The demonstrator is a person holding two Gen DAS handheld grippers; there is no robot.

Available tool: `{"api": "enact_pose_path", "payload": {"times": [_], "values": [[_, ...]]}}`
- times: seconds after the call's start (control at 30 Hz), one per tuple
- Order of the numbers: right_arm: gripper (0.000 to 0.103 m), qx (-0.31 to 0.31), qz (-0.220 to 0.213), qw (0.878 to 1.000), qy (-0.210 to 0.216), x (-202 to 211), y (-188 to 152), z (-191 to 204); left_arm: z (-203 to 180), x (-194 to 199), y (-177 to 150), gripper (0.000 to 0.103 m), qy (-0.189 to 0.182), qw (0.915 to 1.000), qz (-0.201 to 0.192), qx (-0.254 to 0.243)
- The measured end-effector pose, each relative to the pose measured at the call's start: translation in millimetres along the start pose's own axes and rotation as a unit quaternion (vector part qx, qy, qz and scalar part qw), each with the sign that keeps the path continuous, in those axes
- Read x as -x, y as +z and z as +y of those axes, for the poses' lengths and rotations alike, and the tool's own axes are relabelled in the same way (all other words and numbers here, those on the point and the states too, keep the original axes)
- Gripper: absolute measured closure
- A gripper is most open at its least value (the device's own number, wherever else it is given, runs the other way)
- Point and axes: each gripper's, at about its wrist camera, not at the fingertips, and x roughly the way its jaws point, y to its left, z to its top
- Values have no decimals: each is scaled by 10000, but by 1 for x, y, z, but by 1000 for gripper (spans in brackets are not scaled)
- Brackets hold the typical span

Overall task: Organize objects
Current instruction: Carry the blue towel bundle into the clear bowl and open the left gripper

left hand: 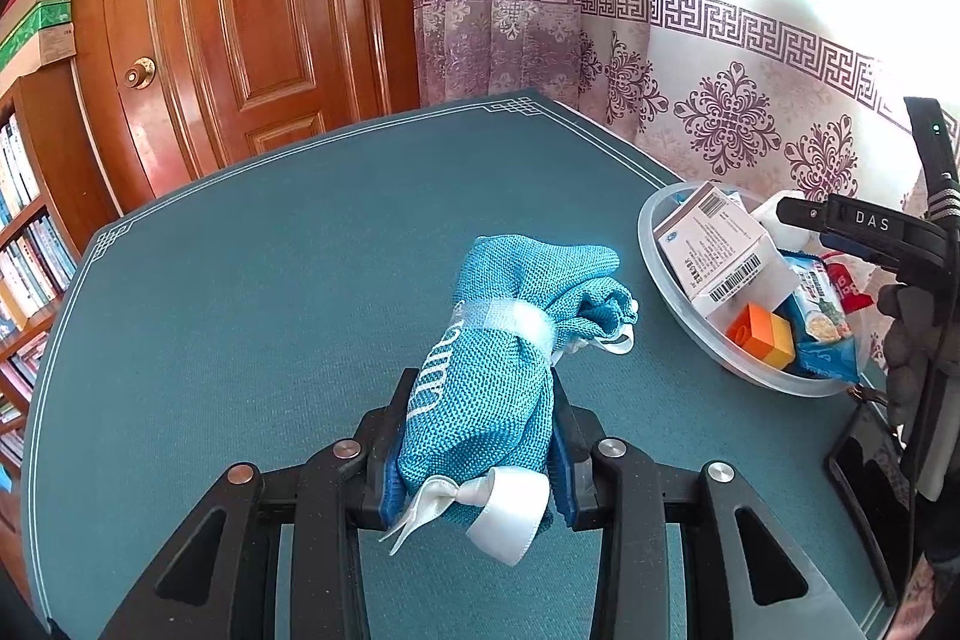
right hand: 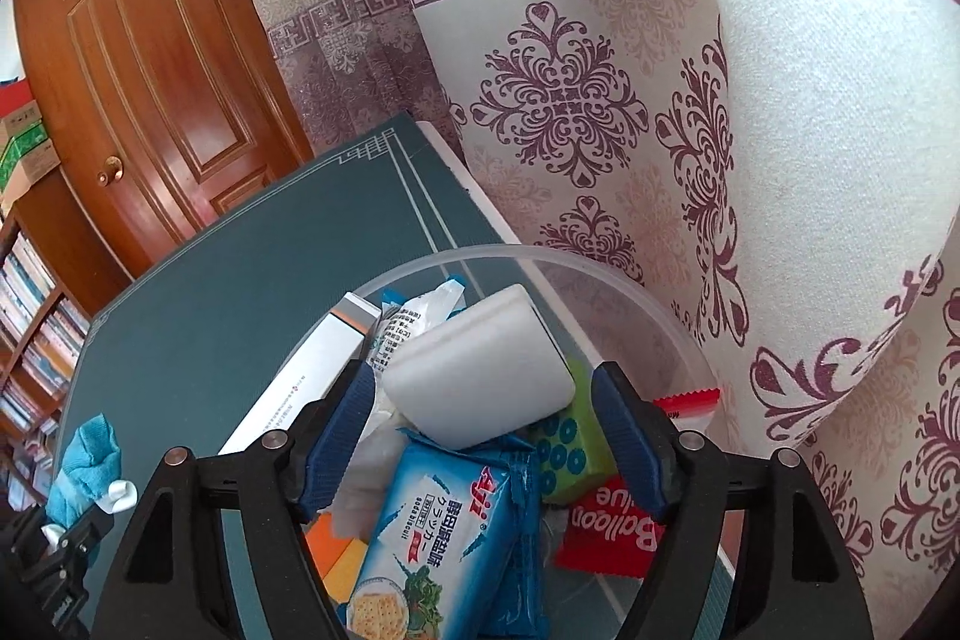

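the teal table mat (left hand: 270,280) carries everything, so take the clear plastic bowl (left hand: 654,244) at its right edge, against the patterned curtain (right hand: 600,100), as your landmark. the bowl already holds a white medicine box (left hand: 714,244), a blue cracker packet (right hand: 438,538), a white sponge block (right hand: 480,370), a green dotted sponge (right hand: 564,448), a red balloon packet (right hand: 606,526) and an orange and yellow toy block (left hand: 762,334).

the rolled teal cloth (left hand: 492,370), tied with white ribbon, is the 1 thing not yet in: it lies on the mat to the left of the bowl. your left gripper (left hand: 480,448) is clamped narrow on its near end, pads pressing the knit on both sides. to do this step well, i judge you should lift the roll clear of the mat before you travel toward the bowl, since the free end droops and could catch the rim; lower it onto the low side of the pile, not on the tilted white sponge block, which looks ready to slide.

your right gripper (right hand: 480,430) hangs over the bowl with its jaws apart and nothing pinched; the sponge block sits between them untouched. draw it back first, as it crowds the space above the bowl. both grippers point forward and downward at a moderate slant.
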Motion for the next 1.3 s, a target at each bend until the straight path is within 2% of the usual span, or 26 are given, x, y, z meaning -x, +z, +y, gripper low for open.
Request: {"api": "enact_pose_path", "payload": {"times": [0.33,0.53,1.0,1.3], "values": [[27,134,-185,9997,56,37,-20,-5,-25,8,5,63,-169,9995,-76,-246],[27,341,-187,9992,-122,54,-37,-11,-53,11,13,63,-390,9982,-108,-441],[26,441,-54,9987,-260,74,-66,-34,-125,16,41,63,-875,9902,-356,-1031],[26,337,-43,9991,-255,75,-67,-43,-159,1,55,63,-1265,9855,-190,-1113]]}}
